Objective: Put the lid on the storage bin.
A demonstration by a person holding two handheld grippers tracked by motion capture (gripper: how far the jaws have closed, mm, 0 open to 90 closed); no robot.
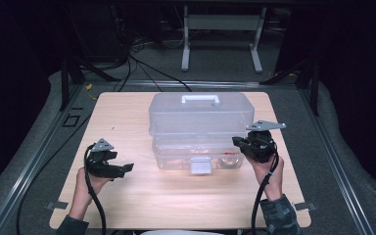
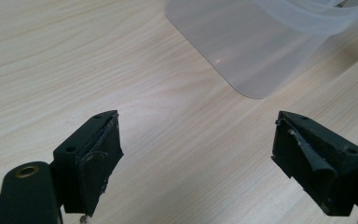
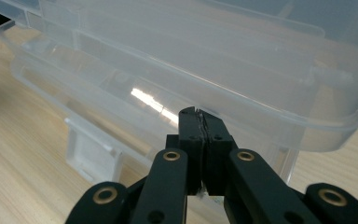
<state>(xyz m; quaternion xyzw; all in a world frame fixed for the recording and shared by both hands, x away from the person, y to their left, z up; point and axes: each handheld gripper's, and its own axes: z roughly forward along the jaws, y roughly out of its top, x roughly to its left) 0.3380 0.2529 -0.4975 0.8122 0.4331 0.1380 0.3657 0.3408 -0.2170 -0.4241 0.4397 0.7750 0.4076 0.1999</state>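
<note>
A clear plastic box (image 1: 200,117) with a white handle (image 1: 200,99) stands closed in the middle of the wooden table (image 1: 176,200). A white latch (image 1: 200,165) hangs at its front. My left gripper (image 1: 123,169) hovers over bare wood left of the box, open, with nothing between its fingers. In the left gripper view the jaws (image 2: 196,135) stand wide apart, and a corner of the box (image 2: 256,42) lies beyond them. My right gripper (image 1: 238,142) is at the box's front right corner. It is shut (image 3: 199,114), its tips just under the lid's rim (image 3: 270,116), right of the latch (image 3: 91,151).
Something small and red (image 1: 231,157) shows through the box's lower front right. Cables (image 1: 44,161) run along the floor left of the table. A metal stand (image 1: 223,29) is behind the table. Bare wood lies in front of the box.
</note>
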